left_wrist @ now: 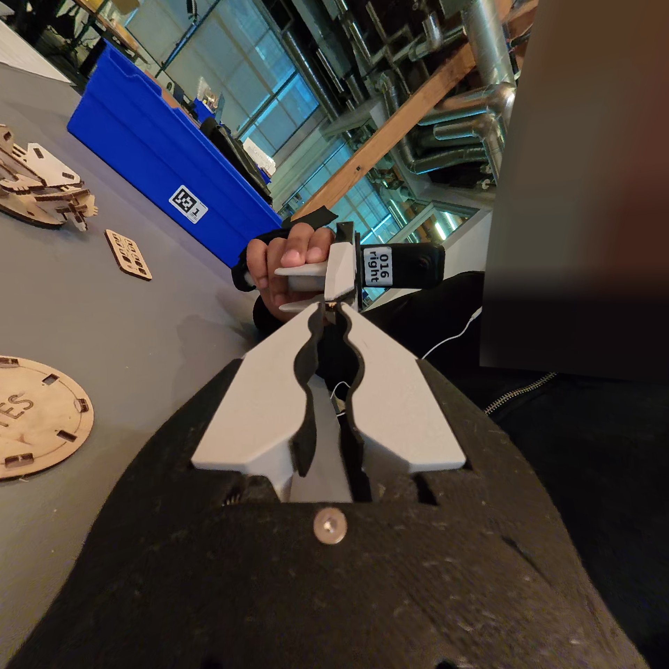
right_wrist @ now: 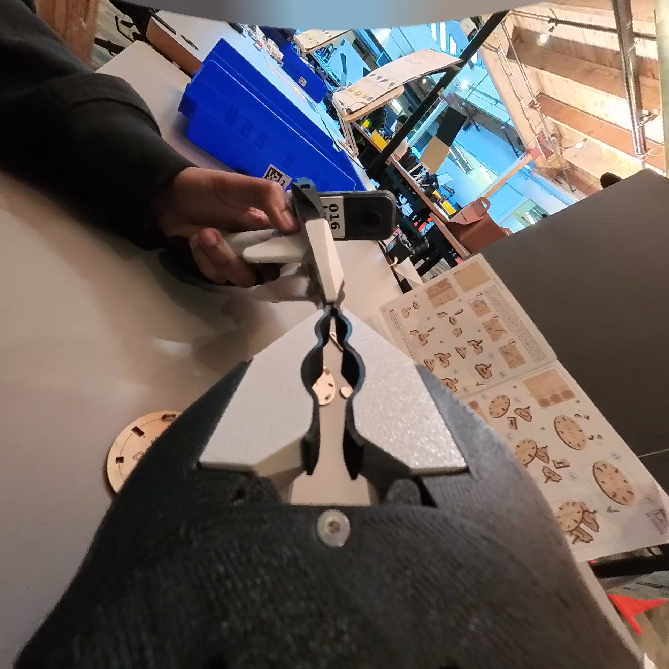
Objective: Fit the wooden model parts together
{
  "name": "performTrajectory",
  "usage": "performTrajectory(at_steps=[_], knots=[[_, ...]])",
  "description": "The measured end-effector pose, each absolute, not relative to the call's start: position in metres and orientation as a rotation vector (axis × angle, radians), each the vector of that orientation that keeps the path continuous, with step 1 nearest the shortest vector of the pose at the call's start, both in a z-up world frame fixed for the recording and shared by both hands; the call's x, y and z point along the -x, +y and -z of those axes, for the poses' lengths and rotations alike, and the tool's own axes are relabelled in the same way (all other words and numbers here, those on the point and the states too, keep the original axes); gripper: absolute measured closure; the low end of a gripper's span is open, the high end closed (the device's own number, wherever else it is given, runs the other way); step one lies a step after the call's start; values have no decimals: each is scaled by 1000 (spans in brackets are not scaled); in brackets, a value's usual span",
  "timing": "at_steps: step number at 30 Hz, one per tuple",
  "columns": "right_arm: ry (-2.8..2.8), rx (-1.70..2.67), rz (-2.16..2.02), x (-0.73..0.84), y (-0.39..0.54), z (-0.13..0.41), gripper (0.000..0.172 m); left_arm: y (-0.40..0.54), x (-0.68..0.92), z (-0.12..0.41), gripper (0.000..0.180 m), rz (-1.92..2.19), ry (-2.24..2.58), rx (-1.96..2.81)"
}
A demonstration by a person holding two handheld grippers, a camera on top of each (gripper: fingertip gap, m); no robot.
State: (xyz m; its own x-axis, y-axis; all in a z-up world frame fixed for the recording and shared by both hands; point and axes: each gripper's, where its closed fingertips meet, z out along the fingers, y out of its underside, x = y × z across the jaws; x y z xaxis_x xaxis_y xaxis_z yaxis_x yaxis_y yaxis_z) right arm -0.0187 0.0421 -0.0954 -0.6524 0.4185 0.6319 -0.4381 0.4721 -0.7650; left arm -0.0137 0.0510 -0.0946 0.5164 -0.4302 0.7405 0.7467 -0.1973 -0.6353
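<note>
Two claws meet tip to tip at 12 o'clock: my left claw (left_wrist: 327, 308) pinches a small wooden piece (left_wrist: 329, 306), my right claw (right_wrist: 331, 315) is closed. I cannot tell the piece's long axis.

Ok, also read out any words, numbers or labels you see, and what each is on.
I don't repeat writing; here is where it stands.
White label: on black camera.
Code sticker: on blue bin.
Engraved letters: on wooden disc, cut off.
Engraved marks: on small wooden card.
Fine print: on instruction sheet, too small to read.
</note>
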Motion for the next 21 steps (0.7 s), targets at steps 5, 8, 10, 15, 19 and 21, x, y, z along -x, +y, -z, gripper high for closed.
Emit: performTrajectory(at_steps=[5, 8, 10, 15, 19, 21], knots=[[-1880, -15, -1283, 19, 43, 96, 171, 52, 13, 94, 180, 1102, -301, 1403], [-1875, -17, -1290, 19, 42, 95, 171, 51, 13, 94, 180, 1113, -303, 1400], [-1882, -7, -1308, 18, 42, 95, 171, 51, 12, 94, 180, 1113, -302, 1404], [-1909, -5, -1348, 16, 43, 96, 170, 52, 13, 98, 180, 1083, -309, 1439], [-1920, -21, -1308, 16, 44, 98, 169, 52, 13, 101, 180, 1052, -307, 1472], [-1925, -31, -1287, 16, 43, 100, 169, 52, 12, 101, 180, 1055, -303, 1478]])
